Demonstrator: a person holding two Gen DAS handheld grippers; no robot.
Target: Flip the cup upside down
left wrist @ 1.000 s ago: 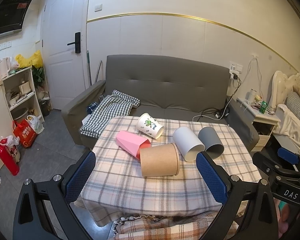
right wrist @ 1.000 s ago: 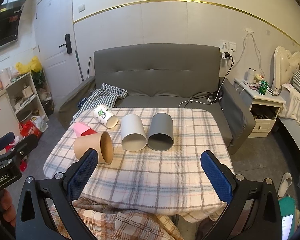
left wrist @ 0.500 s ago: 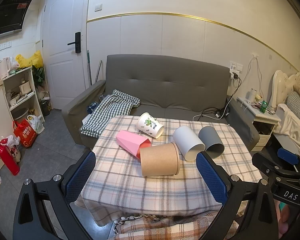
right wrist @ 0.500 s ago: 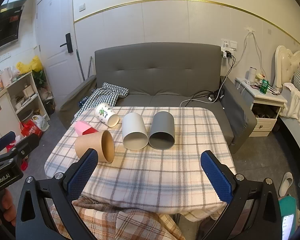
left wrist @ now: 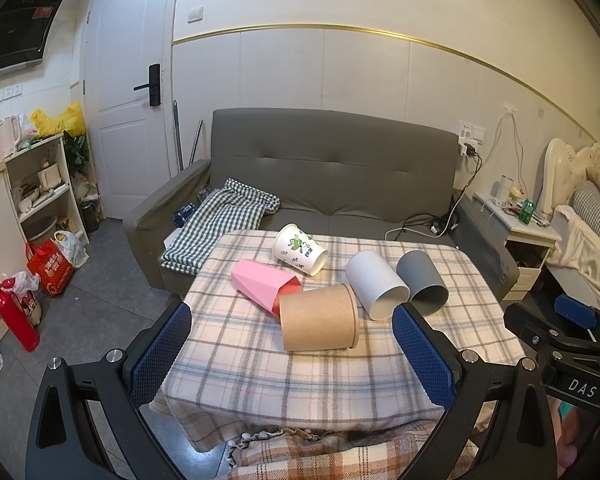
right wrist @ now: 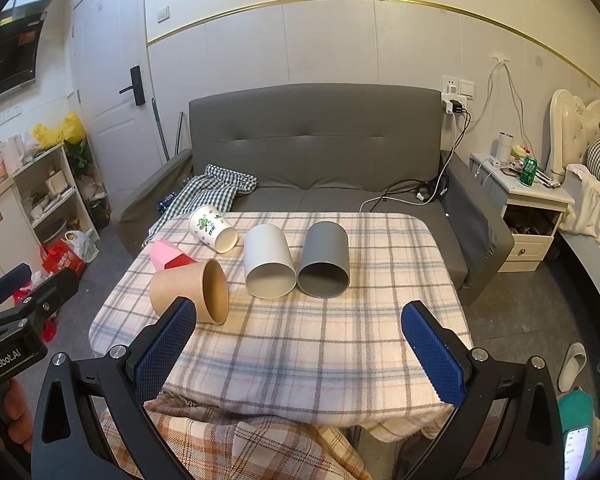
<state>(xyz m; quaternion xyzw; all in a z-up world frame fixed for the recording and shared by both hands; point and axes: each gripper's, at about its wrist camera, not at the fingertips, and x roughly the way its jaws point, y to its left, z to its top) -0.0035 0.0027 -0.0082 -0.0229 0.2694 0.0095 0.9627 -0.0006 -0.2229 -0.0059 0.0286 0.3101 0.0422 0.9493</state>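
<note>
Five cups lie on their sides on the plaid-covered desk (right wrist: 300, 344), none upright. The brown cup (left wrist: 318, 322) sits nearest the left gripper (left wrist: 292, 354), its long axis running across the desk, mouth facing the right gripper's side (in the right wrist view that open mouth (right wrist: 216, 292) shows plainly). Just behind it, touching or nearly so, the pink cup (left wrist: 262, 282) lies slanted, mouth toward the brown one. Farther back, the printed cup (left wrist: 299, 249) lies apart, mouth angled toward the near right. The white cup (right wrist: 269, 262) and grey cup (right wrist: 324, 260) lie side by side, touching, long axes running front to back, mouths toward the cameras.

Left gripper: jaws spread wide, nothing between them, hanging over the near edge of the desk. Right gripper (right wrist: 300, 342): jaws equally wide apart, holding nothing, also short of the cups. A grey sofa (right wrist: 316, 152) stands behind the desk.
</note>
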